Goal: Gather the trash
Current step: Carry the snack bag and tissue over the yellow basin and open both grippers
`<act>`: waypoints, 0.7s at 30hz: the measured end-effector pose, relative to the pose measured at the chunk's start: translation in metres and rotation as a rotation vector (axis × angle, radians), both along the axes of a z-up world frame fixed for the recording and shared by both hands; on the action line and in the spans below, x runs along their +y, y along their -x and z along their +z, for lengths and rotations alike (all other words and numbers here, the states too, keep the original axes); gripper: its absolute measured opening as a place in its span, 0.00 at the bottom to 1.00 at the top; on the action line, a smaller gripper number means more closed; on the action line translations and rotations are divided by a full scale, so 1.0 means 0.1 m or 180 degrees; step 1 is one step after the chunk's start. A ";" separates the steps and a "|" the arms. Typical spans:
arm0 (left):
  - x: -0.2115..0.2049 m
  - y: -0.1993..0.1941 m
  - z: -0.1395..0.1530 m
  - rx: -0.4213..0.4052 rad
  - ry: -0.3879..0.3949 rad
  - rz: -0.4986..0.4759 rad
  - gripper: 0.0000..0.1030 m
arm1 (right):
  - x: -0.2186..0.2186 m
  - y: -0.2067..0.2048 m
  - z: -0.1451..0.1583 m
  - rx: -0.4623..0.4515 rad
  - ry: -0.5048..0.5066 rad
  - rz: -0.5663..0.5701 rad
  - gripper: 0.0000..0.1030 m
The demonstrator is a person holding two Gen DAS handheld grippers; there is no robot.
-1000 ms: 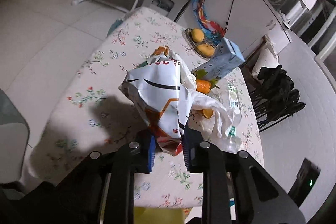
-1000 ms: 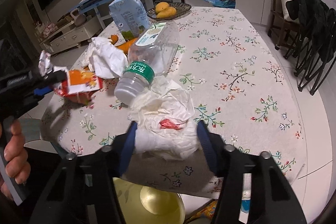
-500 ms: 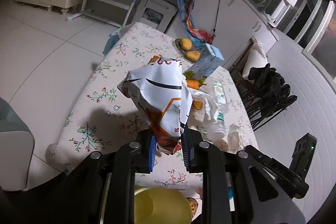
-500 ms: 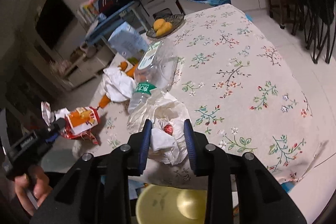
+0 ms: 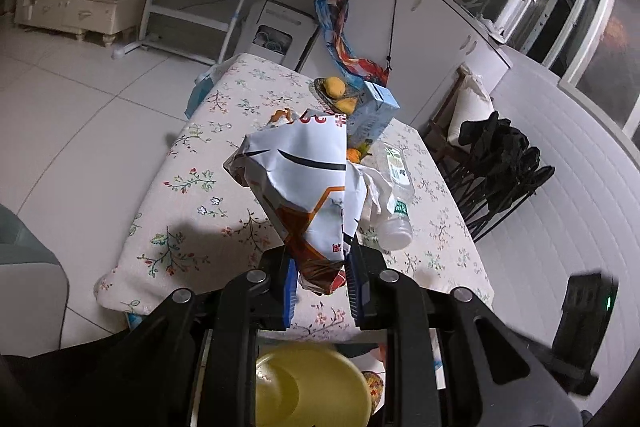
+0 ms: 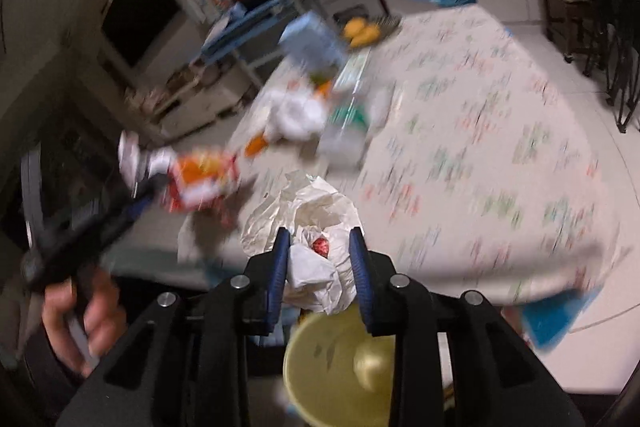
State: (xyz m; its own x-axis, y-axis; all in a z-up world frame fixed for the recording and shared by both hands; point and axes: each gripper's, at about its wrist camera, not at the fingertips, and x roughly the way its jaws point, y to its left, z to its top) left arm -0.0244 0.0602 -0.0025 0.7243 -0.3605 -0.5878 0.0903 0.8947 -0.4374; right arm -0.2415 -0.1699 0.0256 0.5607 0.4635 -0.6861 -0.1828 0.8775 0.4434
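We hold the crumpled snack bag point(image 5: 304, 195) in our left gripper point(image 5: 320, 277), pinched at its near end, its long axis pointing up and away above the near table point(image 5: 192, 195) edge. Our right gripper point(image 6: 320, 267) clamps a tissue wad point(image 6: 316, 227) over the yellow bin point(image 6: 340, 367), whose contents we cannot make out.

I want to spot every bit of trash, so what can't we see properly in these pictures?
- Right wrist view: table clutter smeared by motion blur.
- Left wrist view: yellow bin partly hidden by the left gripper.
- Snack bag covers the items behind it.
- Crumpled tissue: the red bit inside is unidentifiable.
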 end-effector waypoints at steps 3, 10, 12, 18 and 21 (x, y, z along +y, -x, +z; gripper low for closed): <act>-0.05 0.06 0.02 -0.0037 -0.0075 -0.0047 0.20 | 0.12 0.12 -0.13 0.0159 0.0032 0.0104 0.30; -0.09 0.26 0.02 -0.0033 -0.0139 -0.0130 0.20 | 0.32 0.17 -0.33 0.0358 0.0363 0.0210 0.31; -0.10 0.33 0.01 -0.0037 -0.0170 -0.0159 0.20 | 0.37 0.18 -0.40 0.0430 0.0426 0.0252 0.32; -0.16 0.52 0.01 -0.0044 -0.0246 -0.0272 0.20 | 0.45 0.23 -0.59 0.0616 0.0637 0.0309 0.46; -0.19 0.60 -0.01 -0.0033 -0.0270 -0.0327 0.20 | 0.42 0.25 -0.59 0.0605 0.0650 0.0242 0.50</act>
